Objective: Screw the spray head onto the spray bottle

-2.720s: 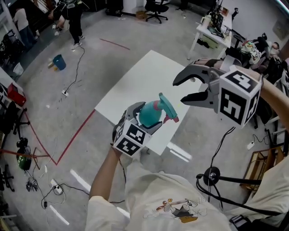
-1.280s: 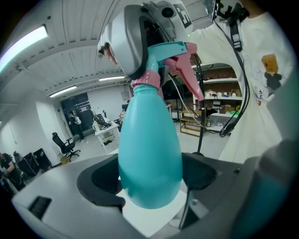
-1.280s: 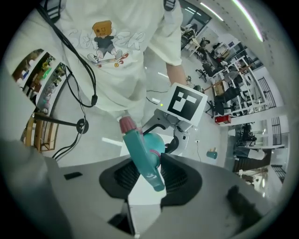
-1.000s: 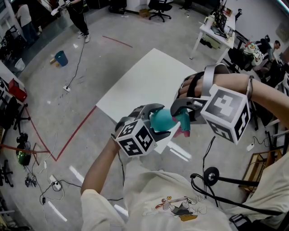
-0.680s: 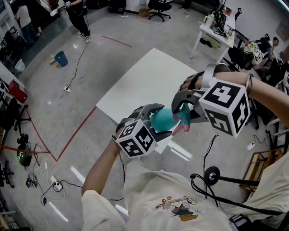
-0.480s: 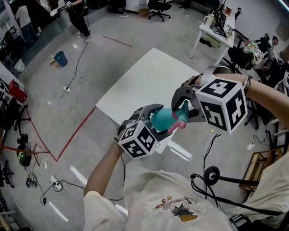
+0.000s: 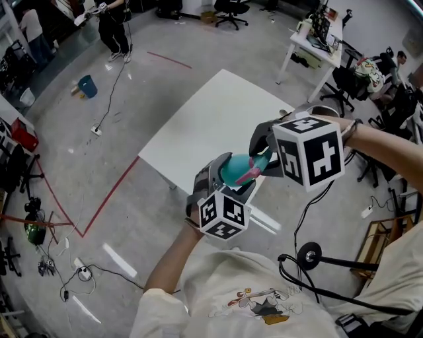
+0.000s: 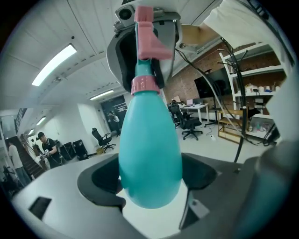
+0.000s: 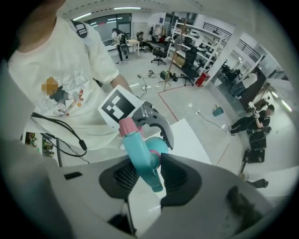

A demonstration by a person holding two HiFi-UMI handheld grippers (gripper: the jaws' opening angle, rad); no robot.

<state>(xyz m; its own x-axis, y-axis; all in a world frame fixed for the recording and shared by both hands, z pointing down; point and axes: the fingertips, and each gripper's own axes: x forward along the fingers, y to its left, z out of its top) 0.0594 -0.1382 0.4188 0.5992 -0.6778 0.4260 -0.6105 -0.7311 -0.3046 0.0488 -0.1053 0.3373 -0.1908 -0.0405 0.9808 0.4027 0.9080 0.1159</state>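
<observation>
The teal spray bottle (image 7: 232, 170) is held in mid-air over the near edge of the white table (image 7: 205, 119). My left gripper (image 7: 231, 181) is shut on the bottle's wide body (image 8: 149, 154), with its marker cube below it. The teal spray head (image 9: 140, 156) with its pink nozzle (image 9: 126, 127) sits on the bottle's neck, above the pink collar (image 8: 145, 85). My right gripper (image 7: 260, 157) is shut on the spray head, which lies between its pads (image 9: 122, 176). In the left gripper view the right gripper (image 8: 122, 56) closes round the head from above.
A desk (image 7: 309, 47) with clutter and office chairs (image 7: 228, 13) stand at the back right. A person (image 7: 112, 26) walks at the far left near a blue bucket (image 7: 86, 87). Cables and red tape (image 7: 109, 191) lie on the floor. A black stand (image 7: 310, 256) is by my right side.
Both grippers have rolled while holding bottle and head. The left cube has swung beneath the bottle and to the right. The right cube has turned, and the pair has sunk a little.
</observation>
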